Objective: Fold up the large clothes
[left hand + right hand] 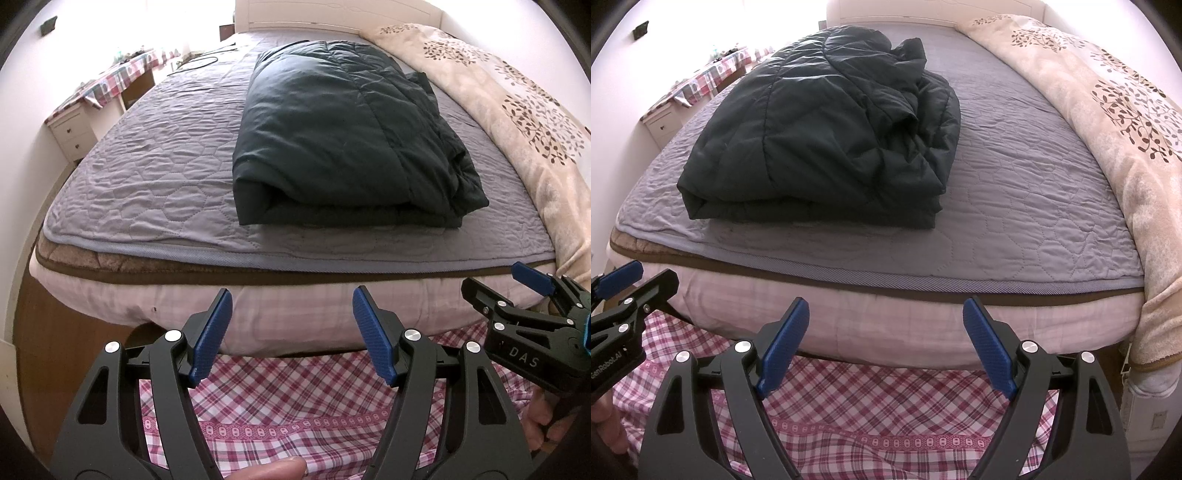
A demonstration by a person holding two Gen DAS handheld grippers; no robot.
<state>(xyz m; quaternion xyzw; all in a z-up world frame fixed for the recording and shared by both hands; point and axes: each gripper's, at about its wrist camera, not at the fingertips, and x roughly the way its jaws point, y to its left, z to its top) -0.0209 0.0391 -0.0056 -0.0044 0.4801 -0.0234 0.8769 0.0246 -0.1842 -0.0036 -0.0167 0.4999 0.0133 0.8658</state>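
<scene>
My left gripper (291, 332) and right gripper (886, 343) hang off the near edge of the bed (1015, 206), both jaws spread wide and holding nothing, above a plaid cloth (886, 413). Beyond them, the dark padded jacket (343, 136) lies folded on the grey quilt, a floral blanket (517, 110) along the right.

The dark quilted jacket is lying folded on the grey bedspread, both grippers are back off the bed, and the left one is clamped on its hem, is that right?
Not quite. The left gripper is open and holds nothing, as the left wrist view shows. The dark quilted jacket does lie folded on the grey bedspread, and the right gripper is likewise back off the bed.
</scene>
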